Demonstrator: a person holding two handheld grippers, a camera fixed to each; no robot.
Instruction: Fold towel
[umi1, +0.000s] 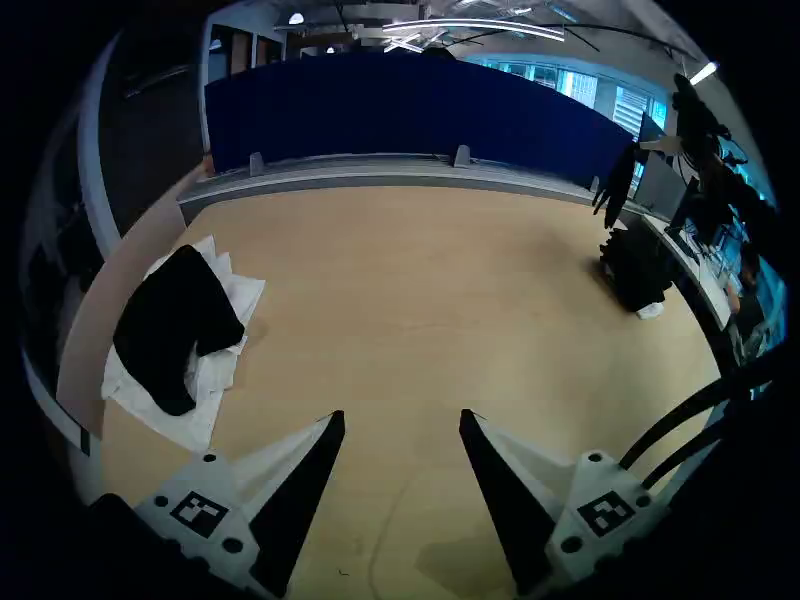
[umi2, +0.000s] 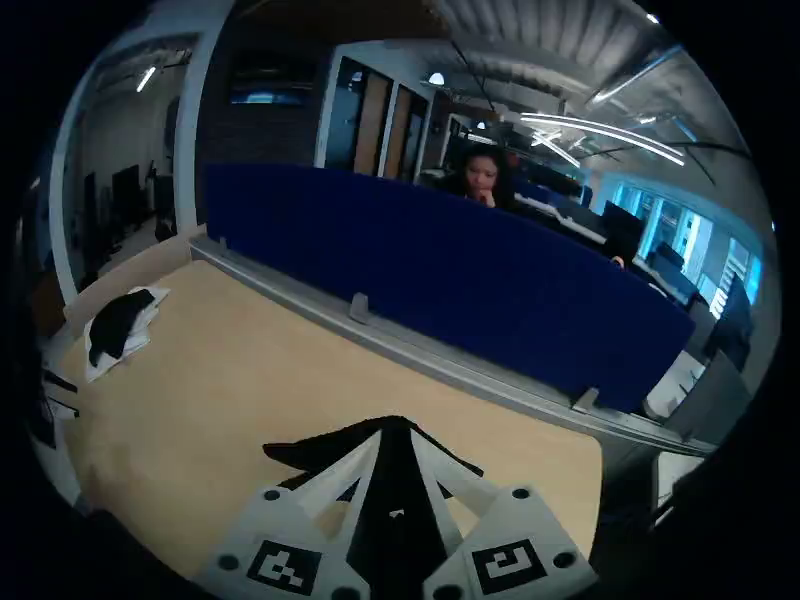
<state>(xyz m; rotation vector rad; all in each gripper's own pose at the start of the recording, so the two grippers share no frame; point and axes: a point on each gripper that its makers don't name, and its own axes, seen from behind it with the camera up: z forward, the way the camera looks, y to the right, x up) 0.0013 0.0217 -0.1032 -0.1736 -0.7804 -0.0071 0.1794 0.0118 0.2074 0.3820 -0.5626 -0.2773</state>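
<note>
Up close in the right gripper view, the right gripper (umi2: 397, 445) is pinched tight on a black towel (umi2: 300, 455), with the cloth bunched between its fingers and spilling out onto the wooden table (umi2: 230, 380). The left gripper (umi1: 400, 420) hangs spread wide over bare tabletop with nothing in it. Further back, near the table's left edge, there's a pile of towels (umi1: 175, 330), a black one slumped on top of white ones. Past that, a blue partition (umi1: 400, 110) runs along the far edge, and a person (umi2: 480, 175) sits behind it.
</note>
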